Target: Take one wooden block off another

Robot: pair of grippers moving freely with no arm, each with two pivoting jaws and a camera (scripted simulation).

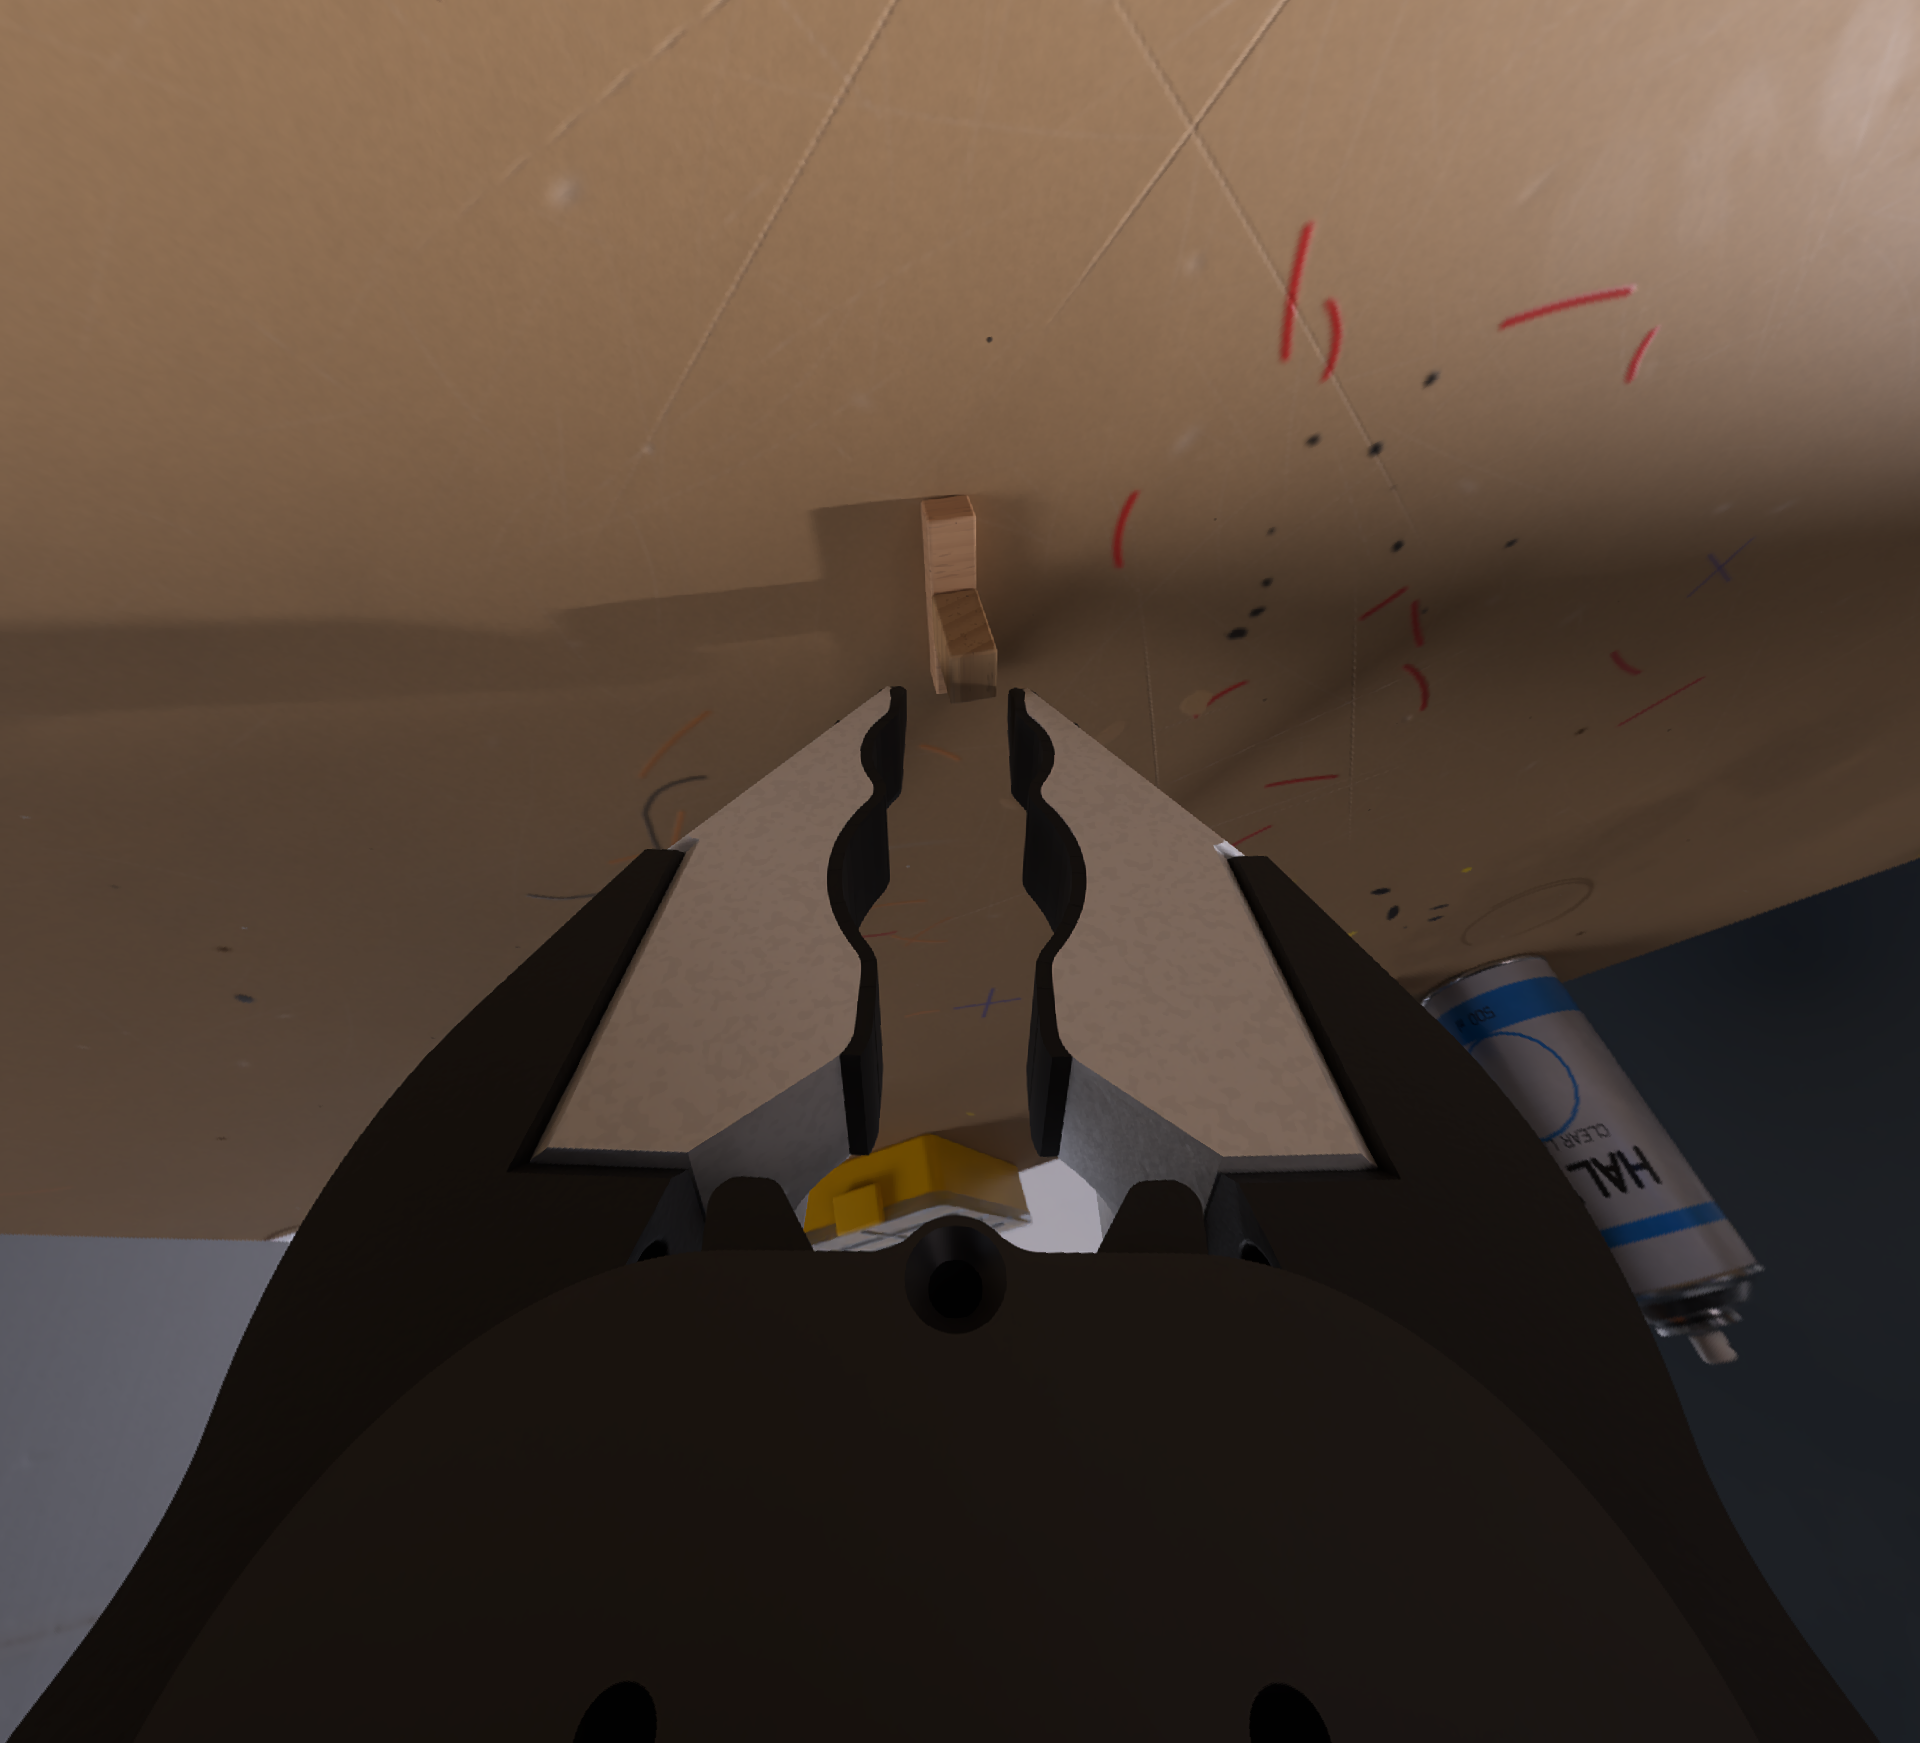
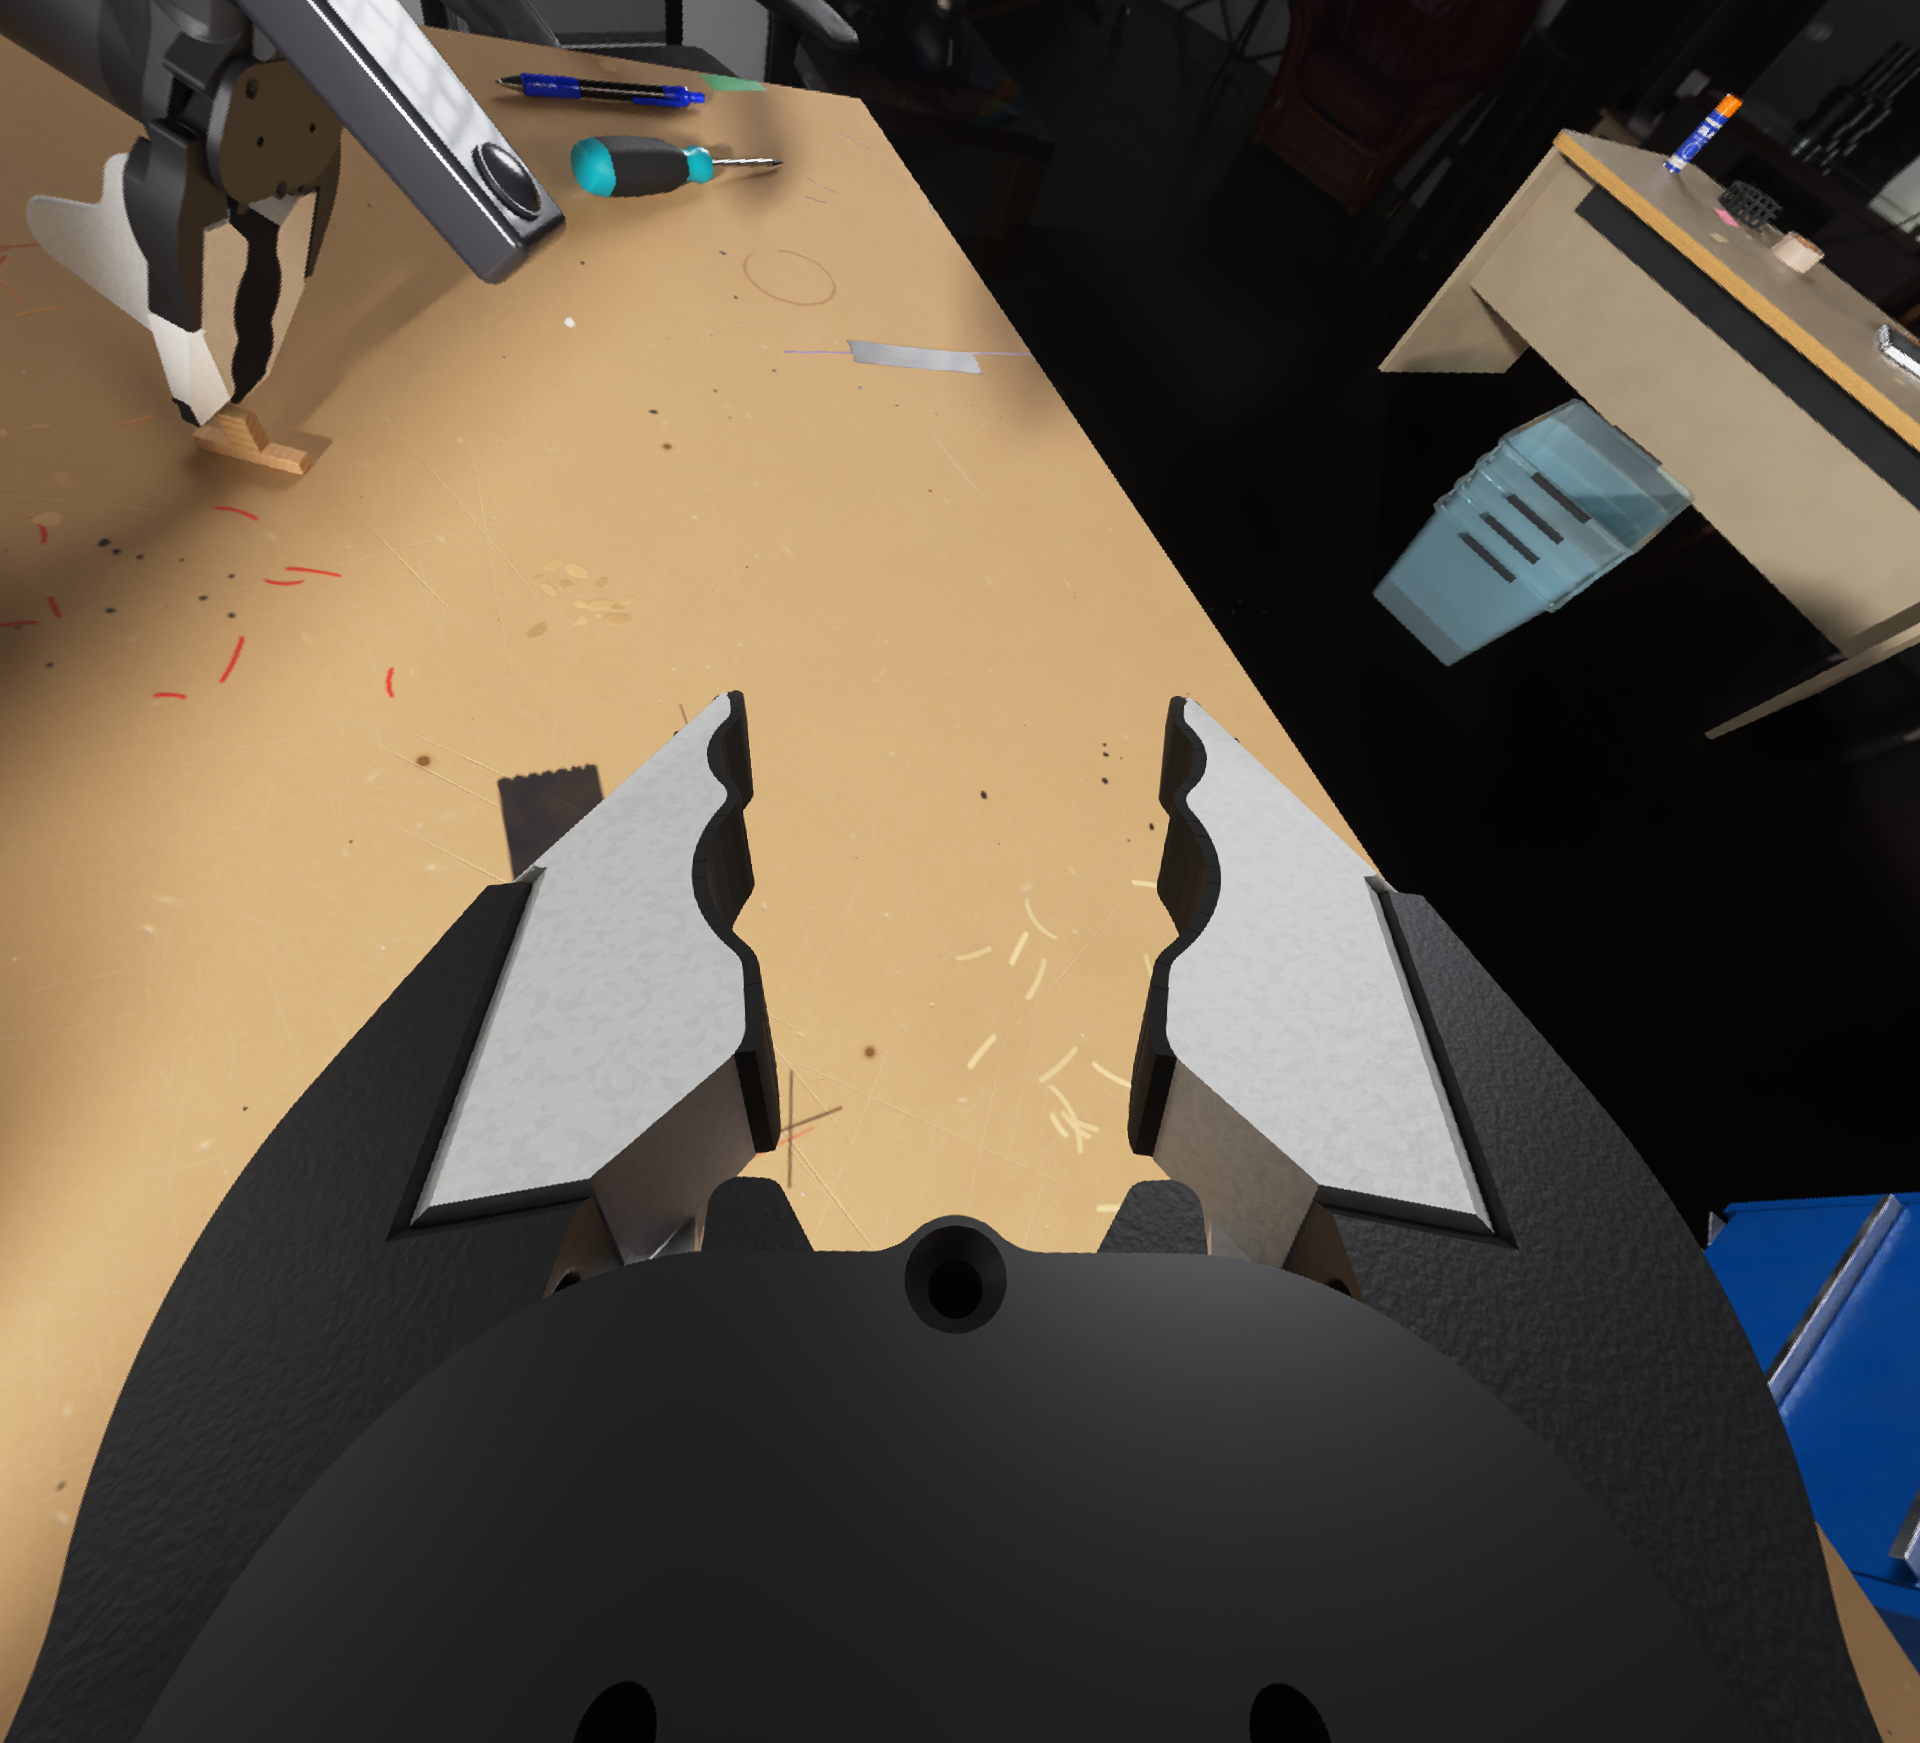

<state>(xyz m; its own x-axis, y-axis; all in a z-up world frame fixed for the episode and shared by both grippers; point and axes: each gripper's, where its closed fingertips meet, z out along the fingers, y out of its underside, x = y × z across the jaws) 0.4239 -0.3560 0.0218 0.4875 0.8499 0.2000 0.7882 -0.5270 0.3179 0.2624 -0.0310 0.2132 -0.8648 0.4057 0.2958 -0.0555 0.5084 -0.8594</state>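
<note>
Right tongs (image 2: 951, 727) agape over scratched tan table (image 2: 727, 550), dim room beyond

Black hand-held gripper (image 2: 954, 706), white wavy fingers (image 2: 613, 955)

The tabletop (image 2: 727, 550) is a matt tan board, scratched and flecked with red and black marks. Both wooden blocks, the upper block (image 1: 966, 639) and the lower block (image 1: 948, 545), show pale, unfinished grain. The left gripper (image 1: 956, 701) and right gripper (image 2: 956, 706) have mottled matt grey finger plates, black ridged pads (image 2: 727, 820) and textured black housings. The spray can (image 1: 1590, 1143) looks like glossy metal. The screwdriver (image 2: 665, 166) has a smooth teal and black handle.
</note>
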